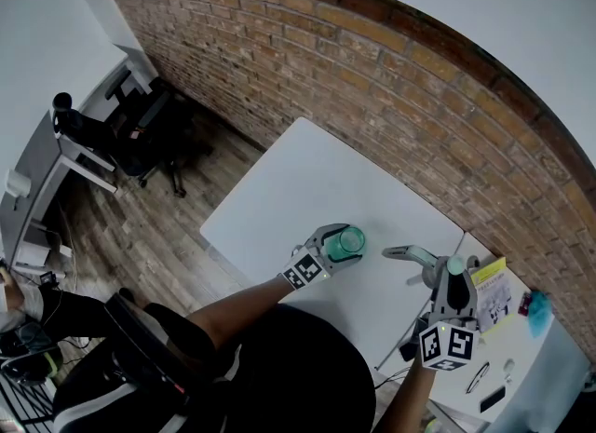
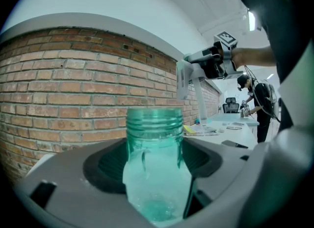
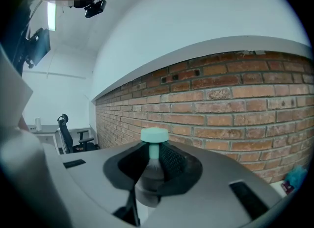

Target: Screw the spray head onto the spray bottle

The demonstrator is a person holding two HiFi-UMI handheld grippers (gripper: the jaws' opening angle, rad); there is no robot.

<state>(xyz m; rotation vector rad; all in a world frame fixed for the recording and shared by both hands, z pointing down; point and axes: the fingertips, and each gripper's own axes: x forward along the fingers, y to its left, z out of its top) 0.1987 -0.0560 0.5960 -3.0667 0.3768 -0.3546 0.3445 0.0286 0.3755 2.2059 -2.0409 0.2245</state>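
Note:
A clear teal spray bottle (image 1: 351,240) stands upright between the jaws of my left gripper (image 1: 339,246), over the near edge of the white table (image 1: 307,180). In the left gripper view the bottle (image 2: 154,124) fills the middle, its threaded neck bare and open, and the left gripper (image 2: 154,178) is shut on its body. To the right, apart from the bottle, my right gripper (image 1: 451,279) is shut on the grey spray head (image 1: 416,255). In the right gripper view the spray head (image 3: 154,135) shows a teal top above the jaws. The left gripper view shows its white tube (image 2: 201,102) hanging down.
A brick wall (image 1: 400,87) runs behind the table. A second white table (image 1: 521,366) at the right carries papers, a yellow sheet (image 1: 491,273) and a blue thing (image 1: 538,308). Office chairs (image 1: 140,124) stand at the far left. A person (image 2: 255,102) stands far off.

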